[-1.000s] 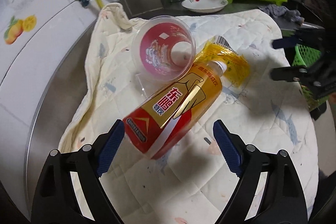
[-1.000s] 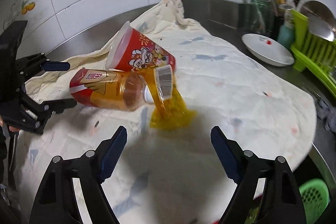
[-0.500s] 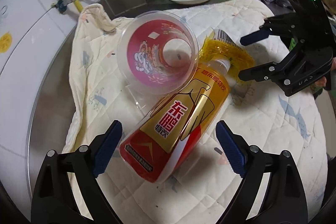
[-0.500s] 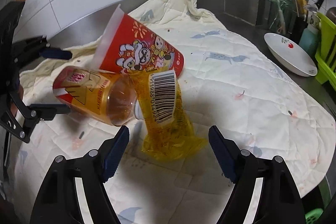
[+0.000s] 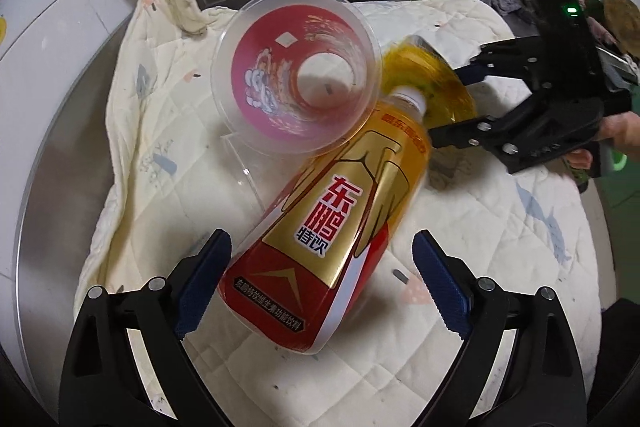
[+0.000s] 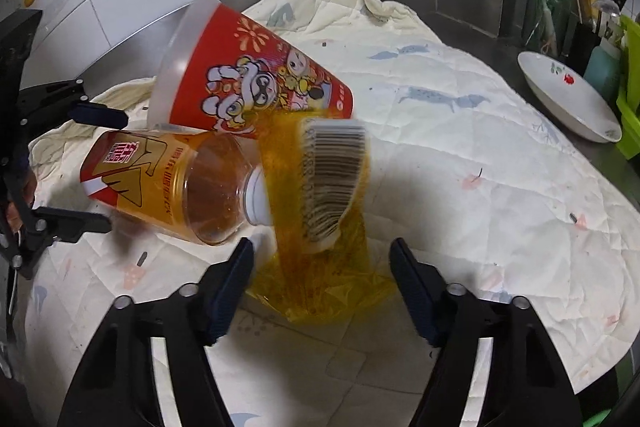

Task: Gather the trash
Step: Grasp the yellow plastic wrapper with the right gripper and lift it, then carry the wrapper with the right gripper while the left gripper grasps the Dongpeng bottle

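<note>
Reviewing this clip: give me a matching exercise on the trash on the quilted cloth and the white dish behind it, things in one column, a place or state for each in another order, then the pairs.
Things
1. drink bottle
2. red cup
3. yellow wrapper
4. white dish

Places or states
A. on the bare steel counter, off the quilted cloth
B. crumpled, with a barcode label, between the right gripper fingers
C. lying capless between the open left gripper fingers
D. on its side, printed with cartoon figures, rim clear

Pairs: 1-C, 2-D, 3-B, 4-A
</note>
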Motion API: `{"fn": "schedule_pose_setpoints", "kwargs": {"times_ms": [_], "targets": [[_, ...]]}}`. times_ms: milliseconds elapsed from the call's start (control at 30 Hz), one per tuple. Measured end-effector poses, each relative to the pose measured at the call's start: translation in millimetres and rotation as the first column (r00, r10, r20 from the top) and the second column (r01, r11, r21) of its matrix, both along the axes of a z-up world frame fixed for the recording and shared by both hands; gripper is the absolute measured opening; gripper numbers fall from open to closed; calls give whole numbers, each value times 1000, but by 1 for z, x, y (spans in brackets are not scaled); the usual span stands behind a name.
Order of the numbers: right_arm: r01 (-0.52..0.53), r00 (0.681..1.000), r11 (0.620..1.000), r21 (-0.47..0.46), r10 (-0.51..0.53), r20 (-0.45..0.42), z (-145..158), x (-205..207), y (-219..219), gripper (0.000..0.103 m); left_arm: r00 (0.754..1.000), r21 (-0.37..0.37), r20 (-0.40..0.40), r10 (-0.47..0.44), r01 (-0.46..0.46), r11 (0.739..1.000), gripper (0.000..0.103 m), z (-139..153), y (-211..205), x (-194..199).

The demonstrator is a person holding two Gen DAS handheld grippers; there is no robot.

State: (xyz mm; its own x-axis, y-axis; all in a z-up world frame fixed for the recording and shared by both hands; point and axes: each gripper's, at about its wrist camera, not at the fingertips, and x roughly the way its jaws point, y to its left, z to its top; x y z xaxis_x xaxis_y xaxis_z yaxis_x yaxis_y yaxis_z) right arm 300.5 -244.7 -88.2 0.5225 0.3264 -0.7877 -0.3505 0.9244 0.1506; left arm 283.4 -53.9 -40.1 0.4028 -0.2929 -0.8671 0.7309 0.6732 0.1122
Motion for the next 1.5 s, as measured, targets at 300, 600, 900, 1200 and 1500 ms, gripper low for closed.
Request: {"fn": "schedule_pose_setpoints", "kwargs": {"times_ms": [300, 600, 900, 1200, 1500], "targets": [[-1, 1000, 1000, 15, 1, -6, 2, -2, -3, 63, 995, 14, -59, -87, 87, 996, 90, 4, -9, -10], [38, 999, 995, 88, -37, -13, 8, -15, -19, 37, 992, 24, -76, -99, 101, 995, 89, -3, -19, -6], [75, 997, 988, 135, -73, -19, 8, -35, -34, 30, 993, 29, -72, -92, 94, 995, 91, -6, -38, -3], [74, 997, 984, 161, -72, -14, 7, -57, -37, 32, 997, 11, -58, -57, 58, 998, 89, -11, -47, -4], [106, 994, 981, 160, -106, -11, 3, -79, -46, 55, 999, 37, -39, 15, -14, 999, 72, -15, -47, -7]]}}
